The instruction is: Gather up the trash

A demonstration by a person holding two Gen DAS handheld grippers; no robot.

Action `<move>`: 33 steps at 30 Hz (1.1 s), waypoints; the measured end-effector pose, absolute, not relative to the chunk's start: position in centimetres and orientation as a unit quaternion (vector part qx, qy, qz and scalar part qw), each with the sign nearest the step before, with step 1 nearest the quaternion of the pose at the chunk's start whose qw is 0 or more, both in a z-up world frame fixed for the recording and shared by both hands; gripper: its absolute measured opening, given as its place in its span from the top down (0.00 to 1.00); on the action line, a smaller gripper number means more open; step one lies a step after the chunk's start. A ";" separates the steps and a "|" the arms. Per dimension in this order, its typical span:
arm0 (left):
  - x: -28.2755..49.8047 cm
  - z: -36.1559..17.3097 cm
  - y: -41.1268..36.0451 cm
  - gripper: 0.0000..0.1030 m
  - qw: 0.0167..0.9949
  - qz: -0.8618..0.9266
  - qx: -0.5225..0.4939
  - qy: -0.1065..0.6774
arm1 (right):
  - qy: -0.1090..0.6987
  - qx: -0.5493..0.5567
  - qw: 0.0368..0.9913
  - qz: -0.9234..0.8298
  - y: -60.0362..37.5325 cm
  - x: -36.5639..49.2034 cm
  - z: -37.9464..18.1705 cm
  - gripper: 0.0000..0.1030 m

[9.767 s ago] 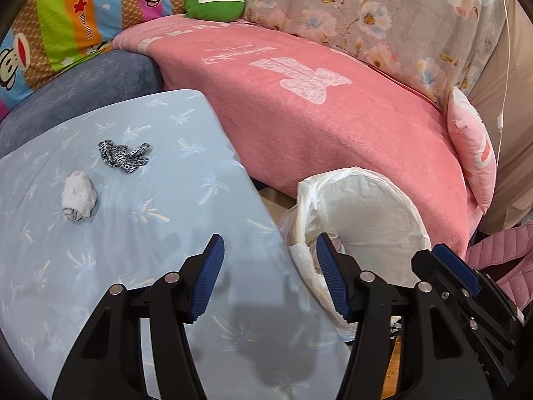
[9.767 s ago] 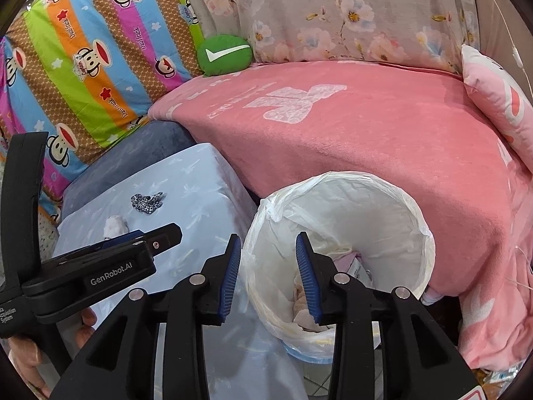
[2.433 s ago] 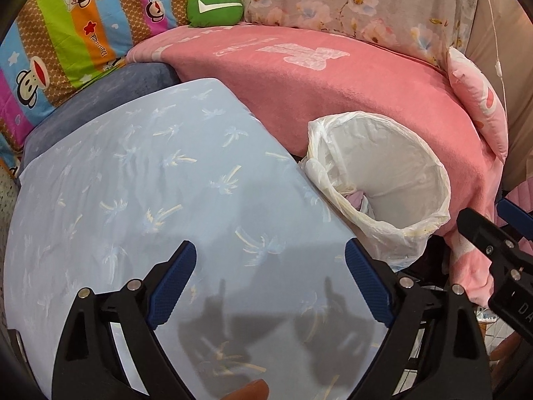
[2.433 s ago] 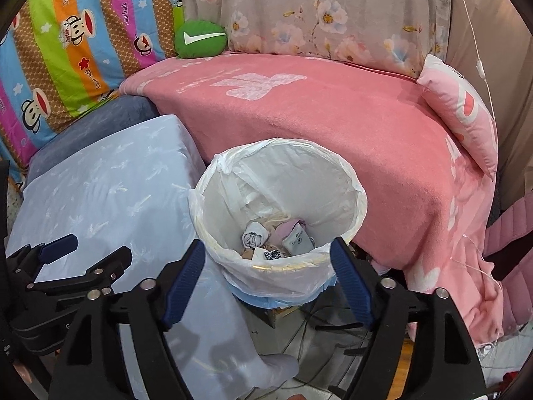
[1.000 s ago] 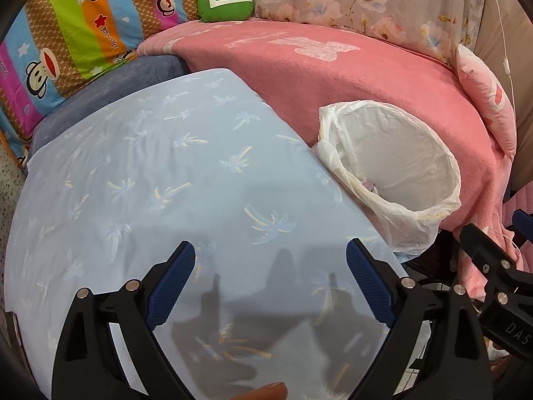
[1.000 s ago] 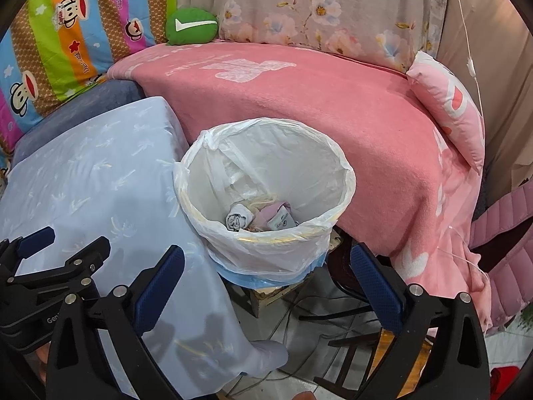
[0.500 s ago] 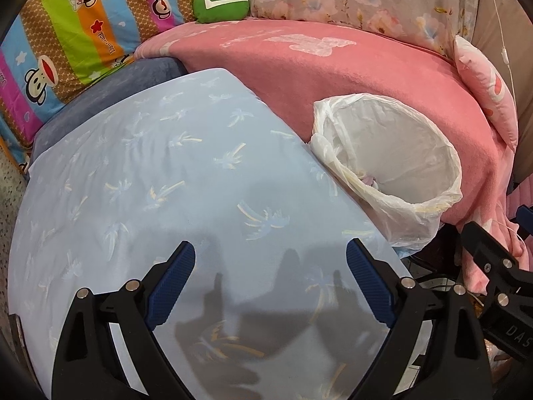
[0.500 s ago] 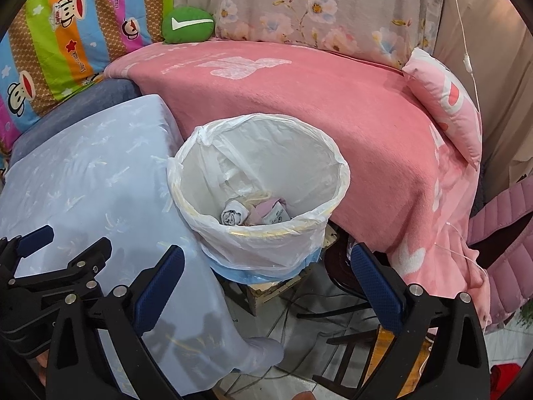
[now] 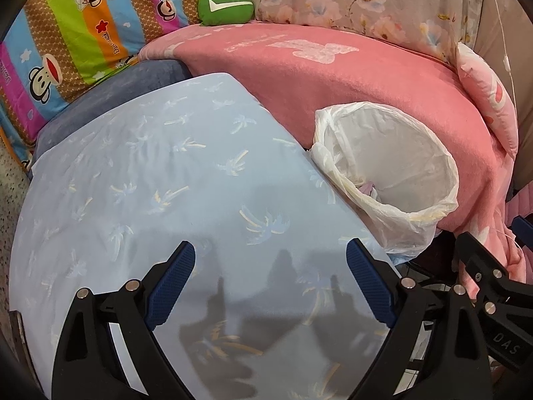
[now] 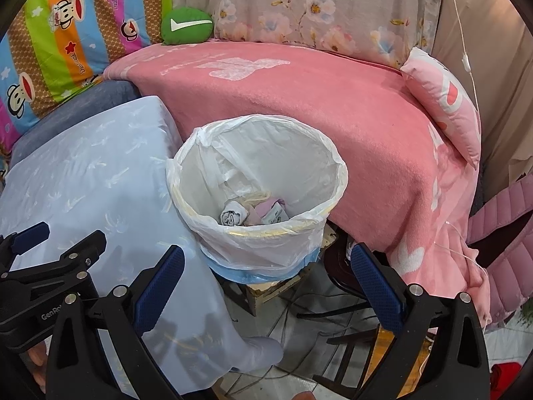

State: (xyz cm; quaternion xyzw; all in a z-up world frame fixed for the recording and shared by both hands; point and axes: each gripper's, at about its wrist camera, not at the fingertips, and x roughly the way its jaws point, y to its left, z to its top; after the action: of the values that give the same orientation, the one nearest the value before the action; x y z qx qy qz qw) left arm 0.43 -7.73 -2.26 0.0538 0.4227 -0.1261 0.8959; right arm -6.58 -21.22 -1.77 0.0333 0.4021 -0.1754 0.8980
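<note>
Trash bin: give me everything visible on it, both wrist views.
The trash bin is round, upright and open-topped, lined with a thin white plastic bag whose edge folds over the rim and hangs down the outside; a blue band shows below the bag. A knot sits at the rim's left. It stands between the light-blue palm-print sheet and the pink blanket, seemingly pressed against both. Inside lie a balled white wad and pinkish wrappers. Neither gripper touches it.

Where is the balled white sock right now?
In the right wrist view, the white sock lies at the bottom of the lined trash bin, beside pinkish trash.
</note>
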 end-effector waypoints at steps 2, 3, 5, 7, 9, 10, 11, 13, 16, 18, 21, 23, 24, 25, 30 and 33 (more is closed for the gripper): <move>0.4 -2.1 -7.8 0.14 0.896 -0.126 0.052 0.422 | 0.401 0.034 0.898 -0.175 -21.2 -6.6 -1.7 0.05; 0.4 -2.0 -7.8 0.14 0.896 -0.126 0.051 0.422 | 0.401 0.033 0.899 -0.175 -21.2 -6.6 -1.6 0.05; 0.4 -1.8 -7.8 0.14 0.897 -0.126 0.051 0.421 | 0.401 0.033 0.899 -0.174 -21.1 -6.7 -1.4 0.05; 0.4 -1.6 -7.8 0.14 0.898 -0.125 0.050 0.419 | 0.400 0.034 0.899 -0.174 -21.1 -6.7 -1.2 0.05; 0.4 -1.3 -8.0 0.14 0.898 -0.124 0.051 0.419 | 0.401 0.036 0.899 -0.174 -21.2 -6.7 -0.8 0.05; 0.4 -1.2 -8.0 0.14 0.898 -0.123 0.052 0.419 | 0.400 0.036 0.899 -0.174 -21.3 -6.7 -0.7 0.05; 0.4 -1.0 -8.1 0.14 0.899 -0.122 0.053 0.418 | 0.400 0.037 0.899 -0.175 -21.5 -6.7 -0.5 0.05; 0.4 -0.7 -8.2 0.14 0.900 -0.120 0.053 0.417 | 0.403 0.040 0.897 -0.174 -21.8 -6.7 -0.2 0.05; 0.6 -0.1 -8.4 0.14 0.899 -0.114 0.052 0.420 | 0.408 0.043 0.896 -0.171 -22.3 -6.6 0.3 0.05; 0.7 0.2 -8.7 0.14 0.899 -0.109 0.053 0.421 | 0.410 0.041 0.895 -0.171 -22.6 -6.5 0.6 0.05; 0.8 0.7 -9.2 0.14 0.899 -0.105 0.058 0.422 | 0.410 0.037 0.895 -0.169 -23.0 -6.3 1.1 0.05; 0.9 1.0 -9.6 0.14 0.898 -0.103 0.059 0.423 | 0.412 0.041 0.895 -0.164 -23.3 -6.1 1.2 0.05; 0.9 1.1 -9.7 0.14 0.898 -0.103 0.060 0.424 | 0.414 0.041 0.895 -0.162 -23.4 -6.0 1.3 0.05; 1.0 1.2 -9.9 0.14 0.898 -0.103 0.060 0.424 | 0.414 0.042 0.895 -0.161 -23.6 -5.9 1.4 0.05; 1.4 1.4 -10.7 0.14 0.894 -0.101 0.065 0.431 | 0.413 0.046 0.896 -0.157 -24.2 -5.5 1.6 0.05; 1.6 1.5 -10.9 0.14 0.893 -0.098 0.068 0.433 | 0.415 0.050 0.895 -0.159 -24.6 -5.2 1.5 0.05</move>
State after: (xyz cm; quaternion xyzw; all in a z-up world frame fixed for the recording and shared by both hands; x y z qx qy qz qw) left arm 1.56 -10.92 1.47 0.0680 0.4334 -0.0977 0.8933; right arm -5.23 -24.61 1.49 0.0495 0.4147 -0.1593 0.8945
